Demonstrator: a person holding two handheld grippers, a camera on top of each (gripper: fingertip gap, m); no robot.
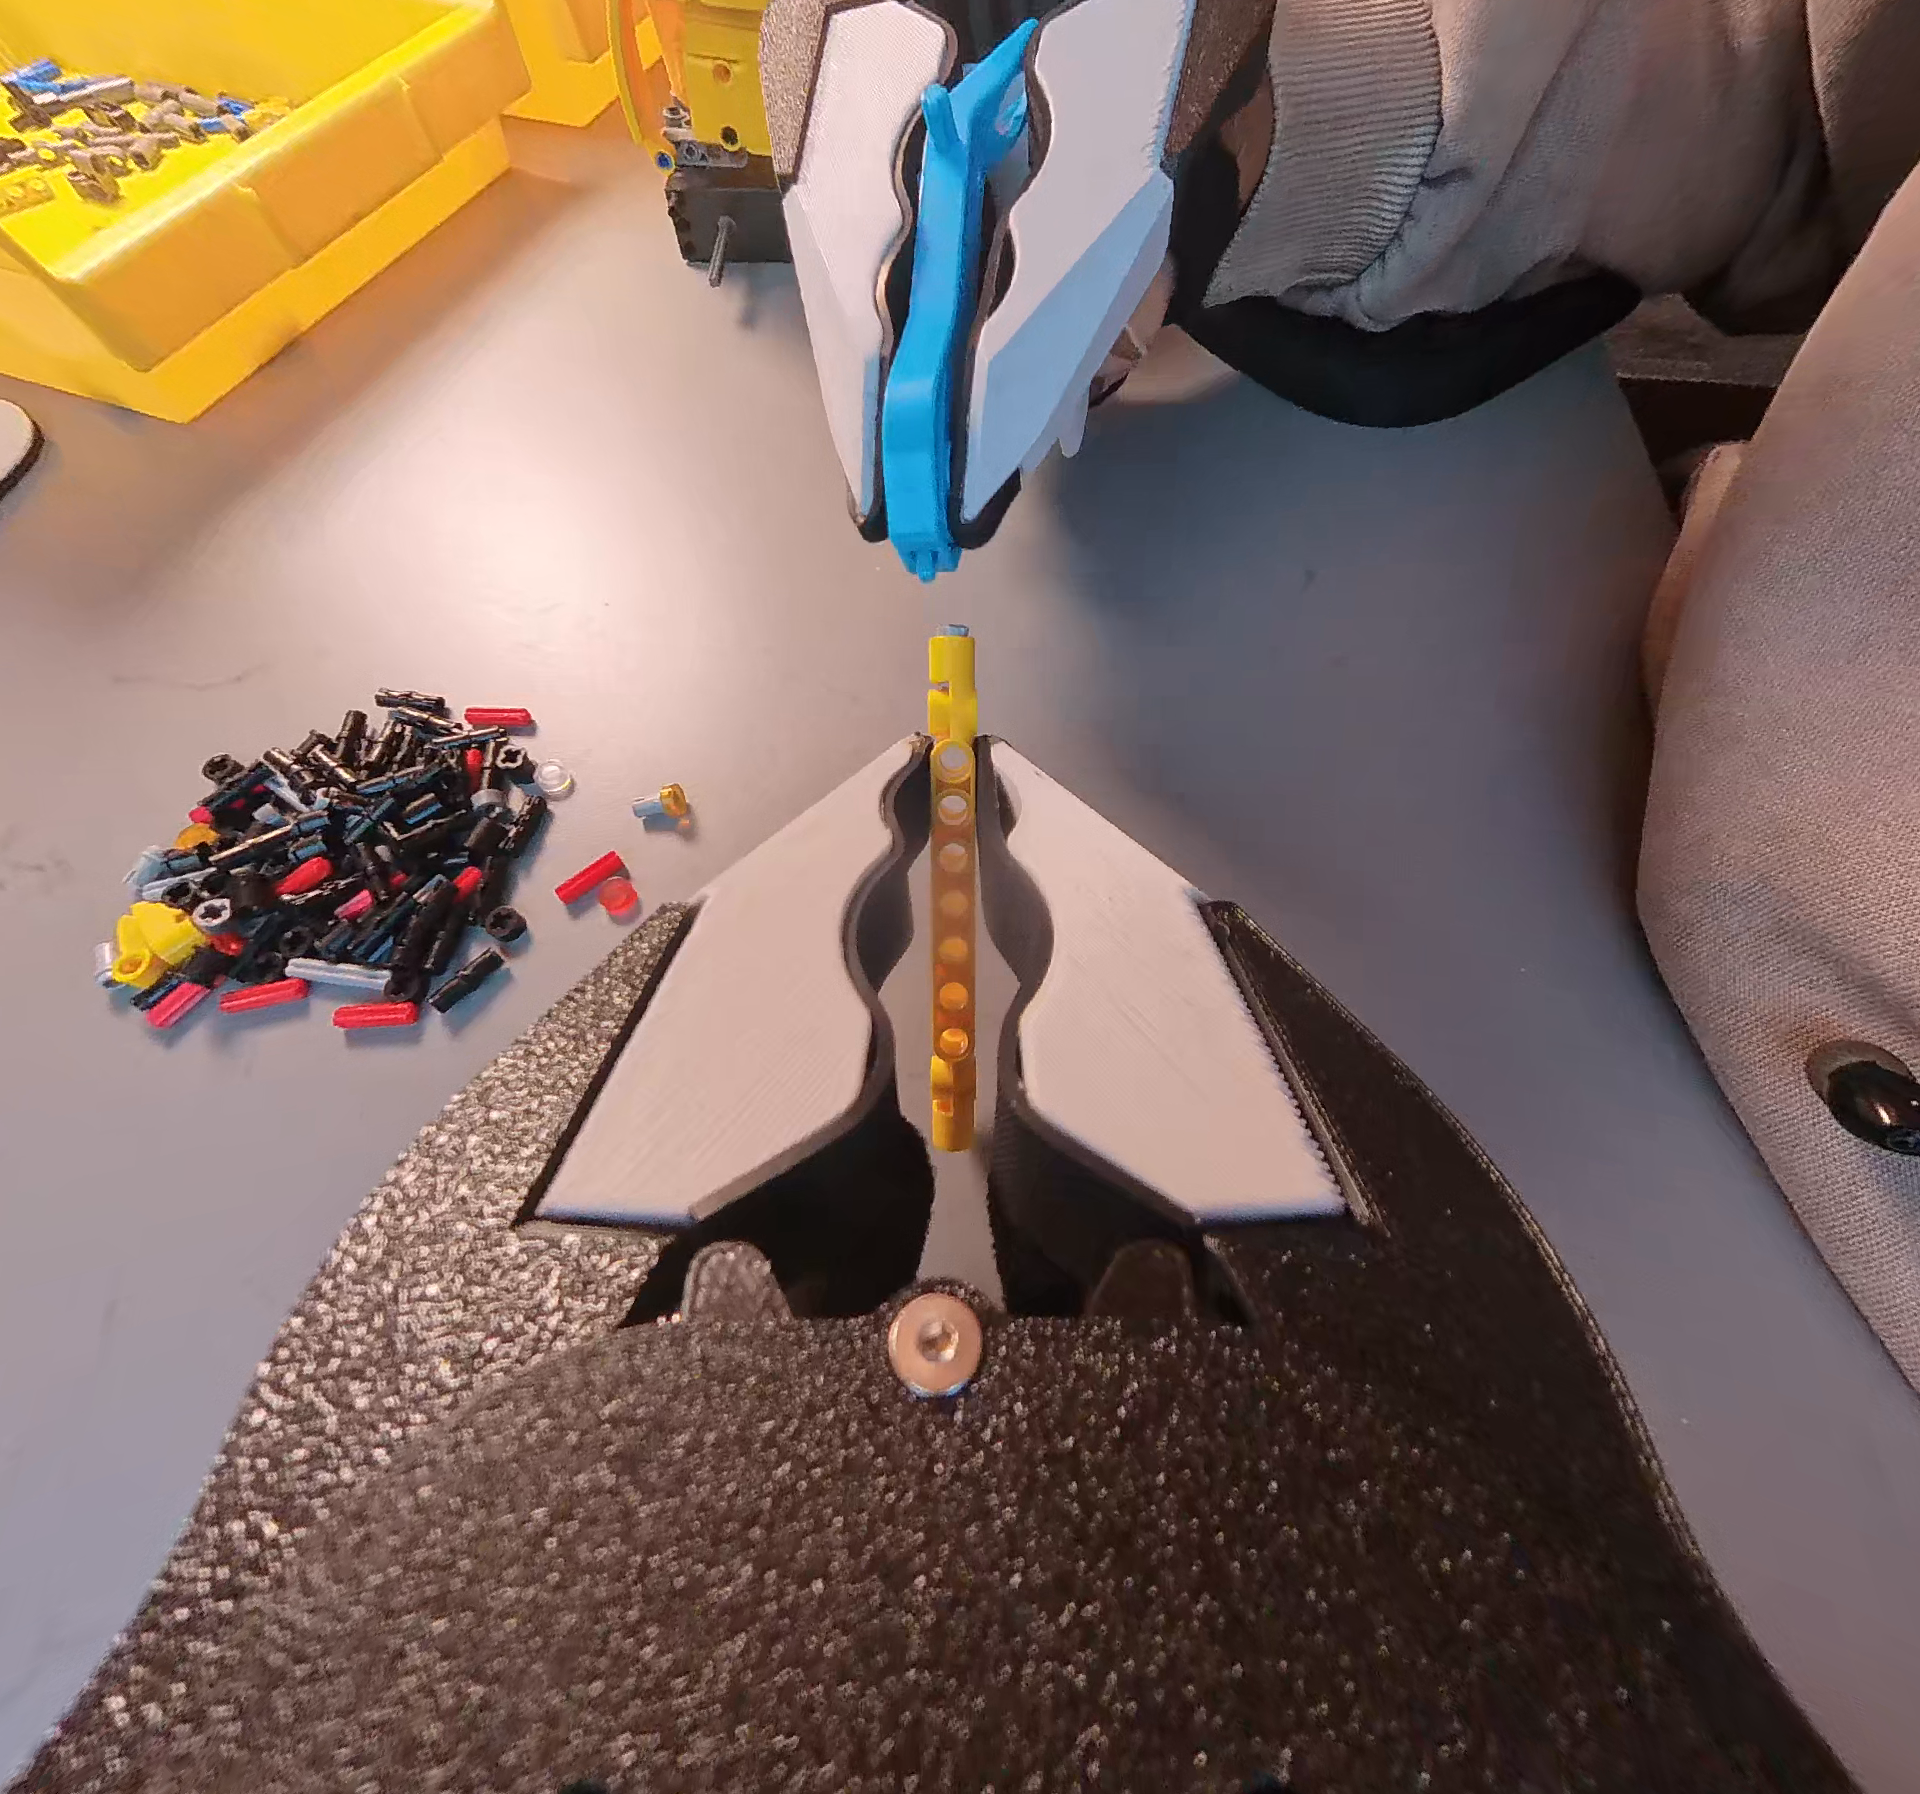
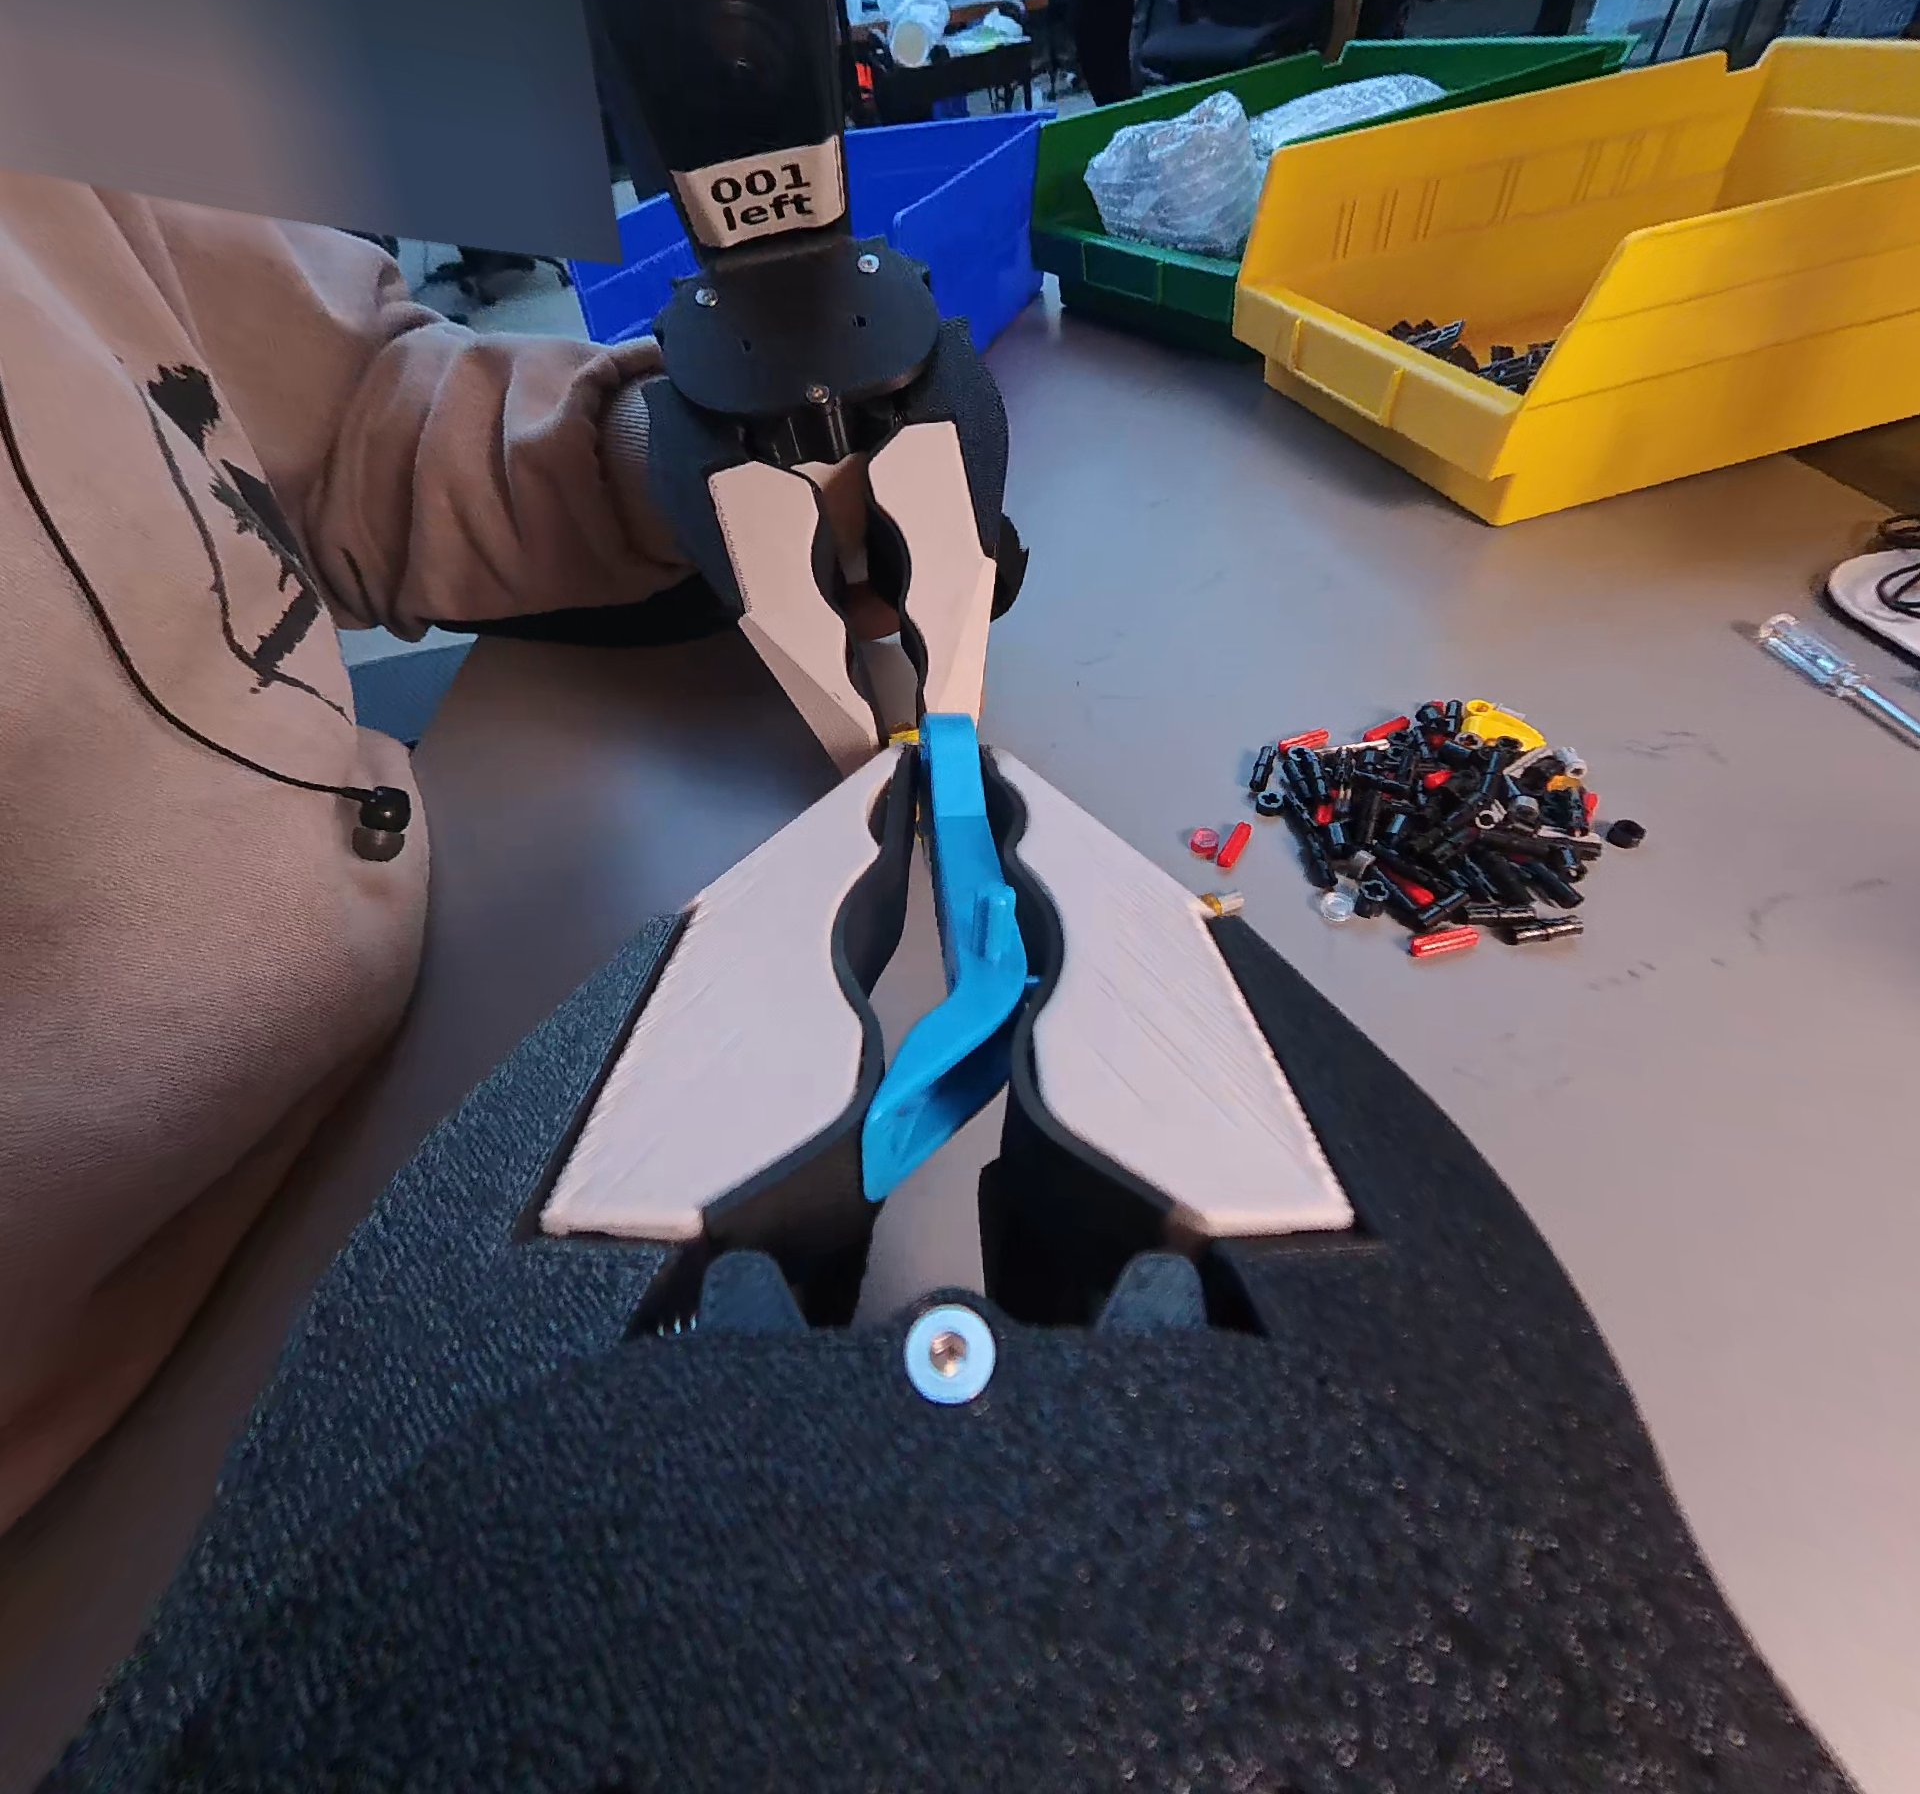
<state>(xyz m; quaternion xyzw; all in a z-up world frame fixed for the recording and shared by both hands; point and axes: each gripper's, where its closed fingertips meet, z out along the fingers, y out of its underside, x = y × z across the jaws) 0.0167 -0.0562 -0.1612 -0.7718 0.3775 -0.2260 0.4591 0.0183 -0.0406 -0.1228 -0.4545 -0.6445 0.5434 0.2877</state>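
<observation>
On the grey tabletop (image 1: 416, 539) stand big yellow plastic bins (image 1: 208, 217), with a blue bin (image 2: 935, 196) and a green bin (image 2: 1143, 258) seen from the other side. Near them lies a heap of small black and red plastic pins (image 1: 332, 861). The left gripper (image 1: 951, 742) is clamped on a long yellow holed beam (image 1: 951, 892); the right gripper (image 2: 940, 747) pinches a blue plastic prying tool (image 2: 961, 923). Tool tip and beam end nearly meet, not yet touching. The beam's tip fitting is hard to make out.

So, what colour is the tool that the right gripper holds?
The tool is bright blue, clearest in the left wrist view, between the right gripper's jaws.
</observation>
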